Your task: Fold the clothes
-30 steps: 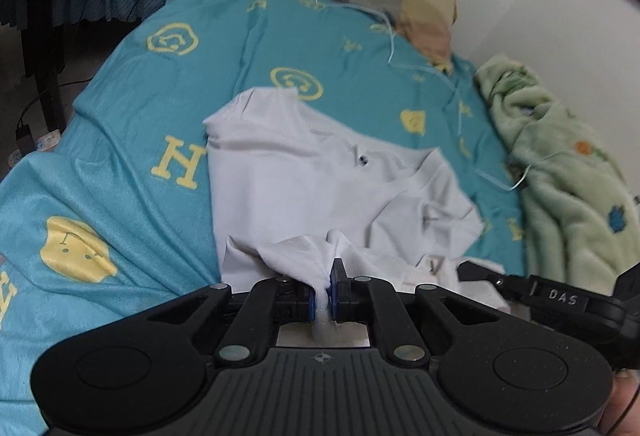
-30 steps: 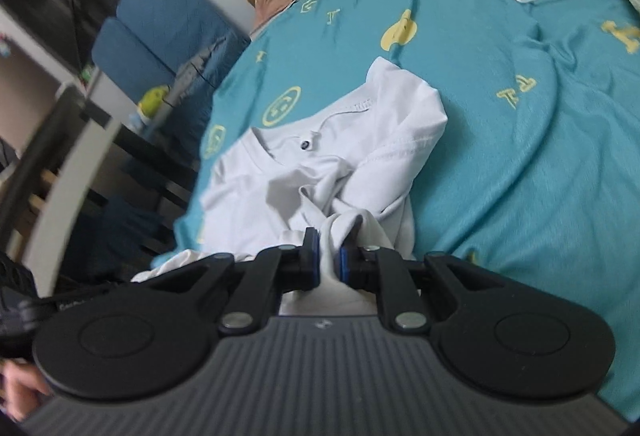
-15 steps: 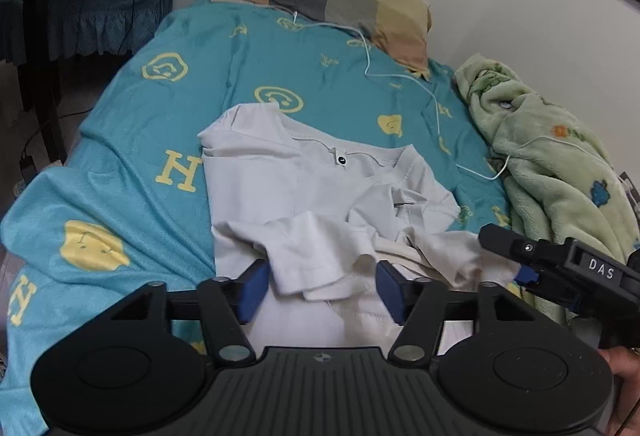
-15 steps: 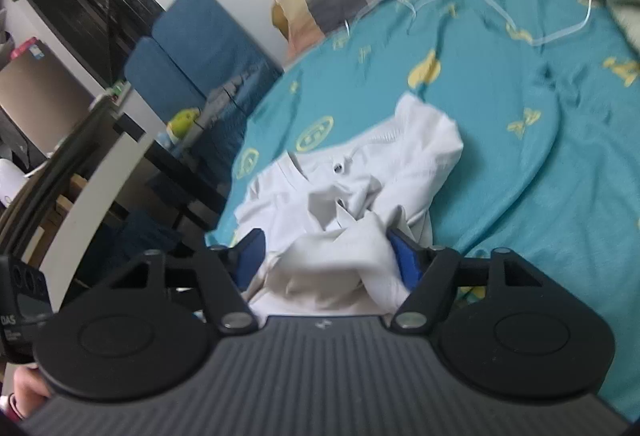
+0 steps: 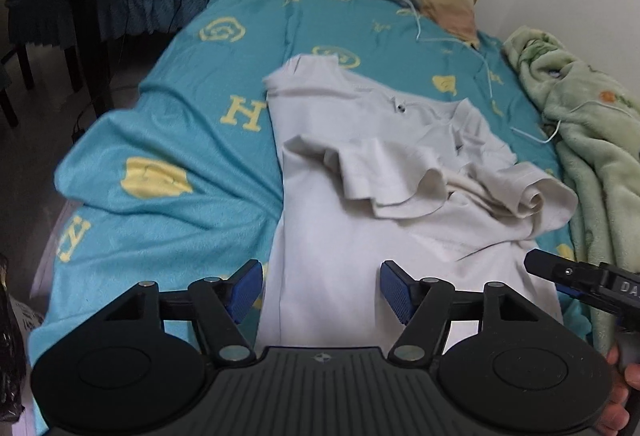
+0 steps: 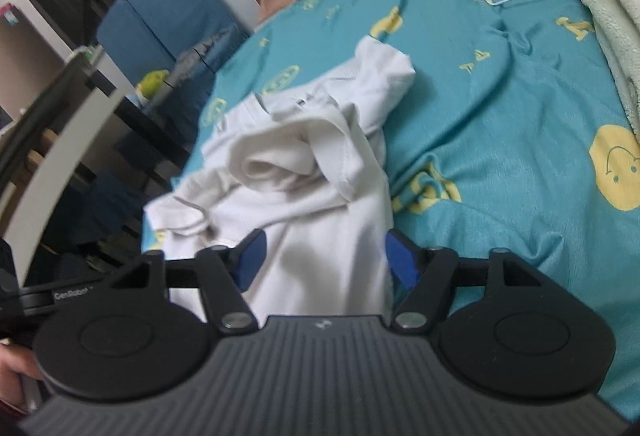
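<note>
Nearest, the left gripper [image 5: 322, 286] has just released, its fingers apart over the white shirt [image 5: 360, 236]. The right gripper [image 6: 322, 256] has been narrowing but grips nothing. The shirt lies mid-frame on the bed [image 5: 180, 164], both sleeves [image 5: 392, 176] bunched inward. Best to flatten those sleeves before folding the hem toward the collar [image 5: 400, 104], upper centre.
</note>
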